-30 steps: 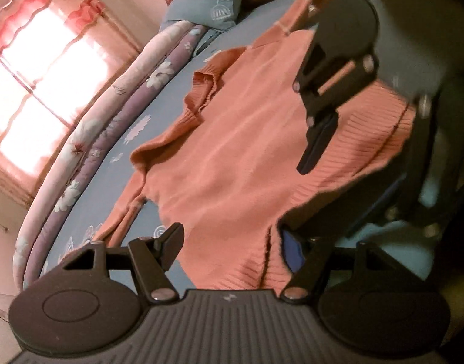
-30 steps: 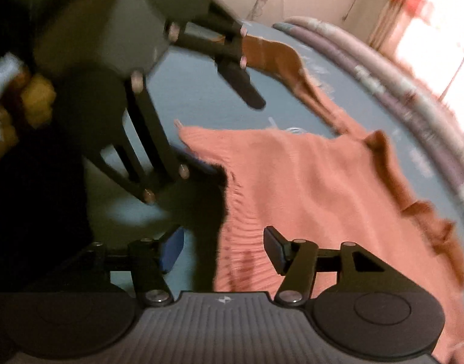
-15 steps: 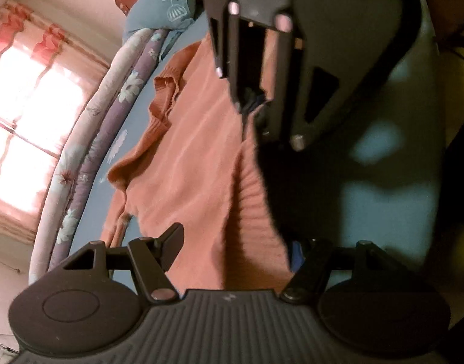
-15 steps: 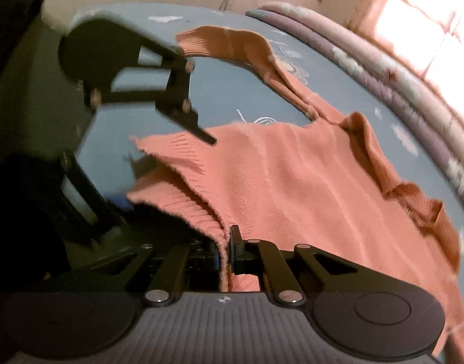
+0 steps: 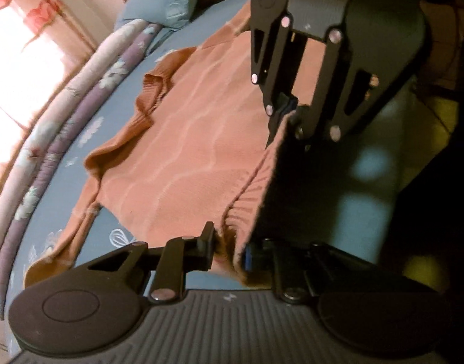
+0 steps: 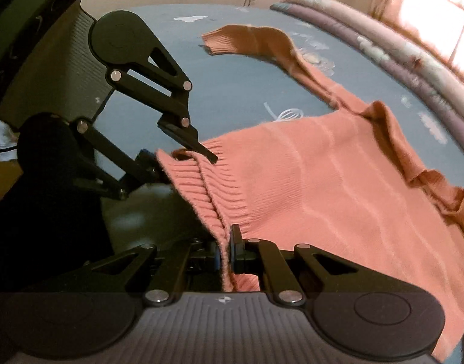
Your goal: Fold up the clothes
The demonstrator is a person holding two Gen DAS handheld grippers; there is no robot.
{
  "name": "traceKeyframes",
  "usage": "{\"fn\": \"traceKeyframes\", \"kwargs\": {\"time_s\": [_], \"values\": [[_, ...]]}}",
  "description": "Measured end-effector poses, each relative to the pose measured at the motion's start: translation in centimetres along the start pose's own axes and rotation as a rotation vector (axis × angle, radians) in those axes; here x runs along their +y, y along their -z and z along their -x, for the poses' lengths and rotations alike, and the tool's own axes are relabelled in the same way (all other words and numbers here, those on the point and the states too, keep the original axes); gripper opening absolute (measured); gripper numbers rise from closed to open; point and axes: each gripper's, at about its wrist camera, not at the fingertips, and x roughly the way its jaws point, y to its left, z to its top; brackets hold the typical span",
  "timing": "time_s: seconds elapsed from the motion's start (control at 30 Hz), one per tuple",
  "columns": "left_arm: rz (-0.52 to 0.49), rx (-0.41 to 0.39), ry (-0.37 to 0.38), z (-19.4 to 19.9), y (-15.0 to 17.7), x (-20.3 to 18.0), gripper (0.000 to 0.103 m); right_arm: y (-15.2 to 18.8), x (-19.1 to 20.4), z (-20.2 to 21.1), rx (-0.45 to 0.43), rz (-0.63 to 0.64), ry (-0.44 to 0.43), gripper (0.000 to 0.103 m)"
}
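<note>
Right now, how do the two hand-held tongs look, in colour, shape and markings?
Both tongs, left tongs and right tongs, are matte black. Each has two round discs at the base, joined to slim linked bars with silver rivets. Between the discs lies a grey ribbed plate with a small white mark. The fingertips carry blue pads. No cables, hands or sleeves are visible.

garment: salmon-pink knit sweater, ribbed hem and cuffs
pose: spread front-up, rippled
place: on the blue bed sheet
hem: raised, bunched at two corners
sleeve: stretched away, cuff flat
</note>
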Motion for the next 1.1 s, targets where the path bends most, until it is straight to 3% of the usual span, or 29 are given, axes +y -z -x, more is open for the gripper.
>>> {"fn": "traceKeyframes", "kwargs": {"time_s": [0.2, 0.37, 0.47, 0.57, 0.6, 0.73, 0.87, 0.93, 1.1], "values": [[-0.049, 0.046, 0.062, -1.5, 0.0, -1.4, 0.017, 2.0, 0.3, -3.2, 0.112, -0.067, -0.065, 0.008], [-0.073, 0.077, 0.045, -2.2, 0.0, -1.8, 0.023, 2.1, -0.2, -3.3, 0.109, -0.123, -0.084, 0.016], [-0.059, 0.081, 0.034, -1.7, -0.2, -1.7, 0.025, 2.5, -0.7, -2.0, 0.089, -0.179, -0.113, 0.028], [-0.054, 0.085, 0.032, -0.3, -0.2, -1.7, 0.03, 4.2, -1.4, 1.4, 0.045, -0.228, -0.089, 0.038], [-0.052, 0.089, 0.039, 0.2, -0.1, -1.7, 0.031, 4.8, -1.7, 2.5, 0.029, -0.245, -0.081, 0.046], [-0.07, 0.136, 0.038, 1.8, 0.6, -1.6, 0.033, 8.2, -3.4, 6.0, 0.056, -0.296, 0.037, 0.049], [-0.076, 0.164, -0.006, 2.5, 0.2, -1.2, 0.036, 12.2, -4.0, 7.9, 0.146, -0.303, 0.155, 0.049], [-0.079, 0.137, -0.015, 2.6, -0.8, -1.2, 0.043, 13.8, -3.5, 8.6, 0.184, -0.273, 0.207, 0.049], [-0.124, 0.042, 0.011, 1.9, -4.4, -2.5, 0.046, 16.3, -2.7, 8.5, 0.227, -0.158, 0.313, 0.049]]}}
